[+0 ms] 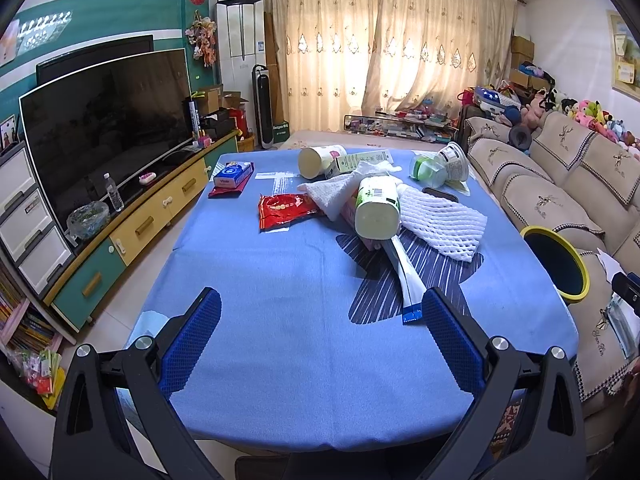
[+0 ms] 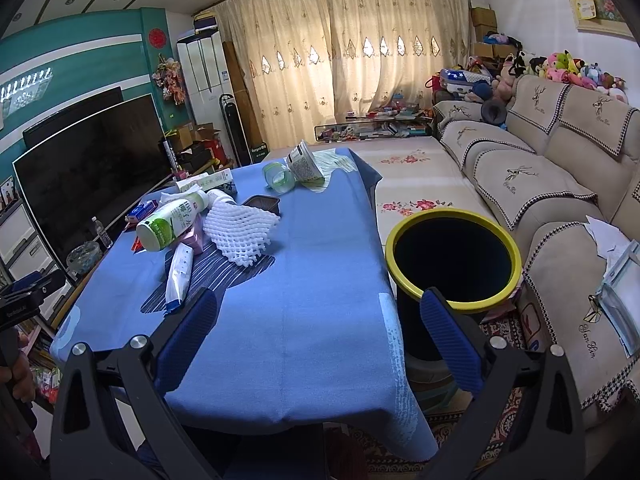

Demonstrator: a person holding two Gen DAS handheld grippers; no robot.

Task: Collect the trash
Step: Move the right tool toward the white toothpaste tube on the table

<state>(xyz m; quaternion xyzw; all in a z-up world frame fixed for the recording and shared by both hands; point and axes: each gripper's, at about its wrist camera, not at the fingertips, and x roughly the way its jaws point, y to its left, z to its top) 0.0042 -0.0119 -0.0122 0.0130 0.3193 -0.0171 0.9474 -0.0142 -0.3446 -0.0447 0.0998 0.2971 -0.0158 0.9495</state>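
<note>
Trash lies on the blue table (image 1: 280,300): a white and green bottle (image 1: 377,210) on its side, white foam netting (image 1: 440,220), a red wrapper (image 1: 286,208), a long white packet (image 1: 406,276), paper cups (image 1: 320,160) and a tub (image 1: 454,162). The bottle (image 2: 172,216), netting (image 2: 240,230) and packet (image 2: 180,272) also show in the right wrist view. A black bin with a yellow rim (image 2: 452,264) stands right of the table; it also shows in the left wrist view (image 1: 558,264). My left gripper (image 1: 320,308) is open and empty above the table's near part. My right gripper (image 2: 318,308) is open and empty near the bin.
A TV (image 1: 108,128) on a low cabinet (image 1: 152,216) runs along the left. A beige sofa (image 2: 540,184) stands right, with papers (image 2: 616,280) on its arm. A blue tissue box (image 1: 234,174) lies at the table's far left. A patterned rug (image 2: 452,432) covers the floor.
</note>
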